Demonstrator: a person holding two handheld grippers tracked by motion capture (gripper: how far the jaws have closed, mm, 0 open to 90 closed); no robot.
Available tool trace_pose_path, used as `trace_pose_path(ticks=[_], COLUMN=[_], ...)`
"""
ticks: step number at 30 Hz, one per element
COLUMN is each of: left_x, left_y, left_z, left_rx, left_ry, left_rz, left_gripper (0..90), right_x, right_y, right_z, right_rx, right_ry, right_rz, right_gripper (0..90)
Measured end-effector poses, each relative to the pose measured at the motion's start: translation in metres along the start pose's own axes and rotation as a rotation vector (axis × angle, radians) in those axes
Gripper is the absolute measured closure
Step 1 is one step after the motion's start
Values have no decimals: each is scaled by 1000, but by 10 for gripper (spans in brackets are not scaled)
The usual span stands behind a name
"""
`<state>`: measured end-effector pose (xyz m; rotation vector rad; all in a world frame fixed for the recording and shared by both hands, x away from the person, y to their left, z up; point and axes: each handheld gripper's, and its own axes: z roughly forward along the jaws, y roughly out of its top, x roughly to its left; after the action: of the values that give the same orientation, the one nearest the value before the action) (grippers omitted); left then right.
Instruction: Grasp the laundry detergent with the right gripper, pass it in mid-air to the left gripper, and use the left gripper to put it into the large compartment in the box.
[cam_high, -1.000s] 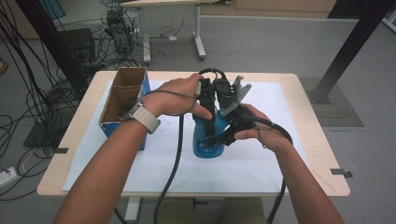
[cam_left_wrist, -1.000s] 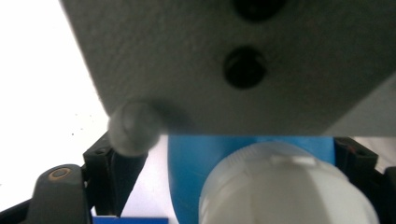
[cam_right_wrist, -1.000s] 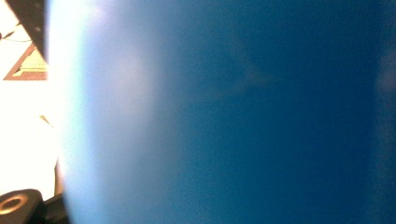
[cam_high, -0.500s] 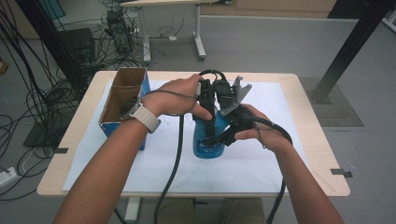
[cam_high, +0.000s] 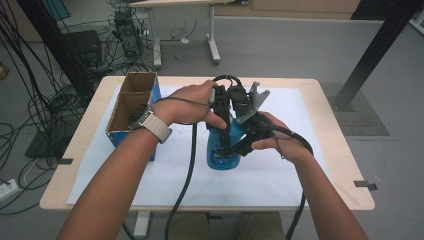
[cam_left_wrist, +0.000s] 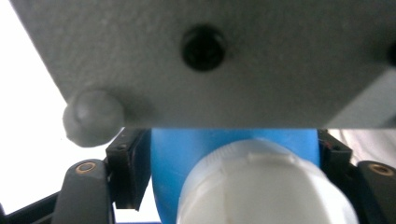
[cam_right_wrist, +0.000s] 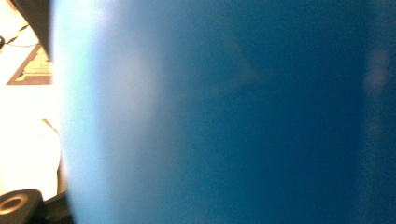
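Note:
A blue bottle with a white cap stands on the white sheet mid-table. My left gripper comes down on it from above. Its jaws have just been closing, and in the left gripper view their pads lie against the blue sides just beyond the cap. My right gripper holds the bottle's body from the right side, shut on it. The blue wall sits right against the lens in the right gripper view. The right gripper's grey plate hangs over the left gripper's view.
An open cardboard box with blue sides stands at the table's left. A white sheet covers most of the wooden table. Cables and equipment lie on the floor at the left, and a black post stands at the right.

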<state>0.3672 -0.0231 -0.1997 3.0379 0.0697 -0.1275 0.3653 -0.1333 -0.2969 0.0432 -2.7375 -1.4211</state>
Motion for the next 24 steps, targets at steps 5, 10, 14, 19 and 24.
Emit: trace_pose_path(ticks=[5, 10, 14, 19, 24], left_x=[0, -1, -2, -2, -2], left_y=[-1, -2, -2, -2, -2], left_z=[0, 1, 1, 1, 1], left_rx=[-9, -10, -12, -17, -14], left_ry=[-9, -5, 1, 10, 11], left_rz=[11, 8, 7, 10, 8], left_gripper=[372, 375, 377, 379, 380], right_x=[1, 1, 1, 1, 1], right_y=[1, 1, 1, 0, 0], right_z=[0, 0, 0, 0, 0], right_rx=[3, 3, 6, 7, 7], right_ry=[8, 7, 6, 4, 3], right_rz=[15, 14, 17, 16, 17], right_gripper=[436, 436, 437, 437, 437])
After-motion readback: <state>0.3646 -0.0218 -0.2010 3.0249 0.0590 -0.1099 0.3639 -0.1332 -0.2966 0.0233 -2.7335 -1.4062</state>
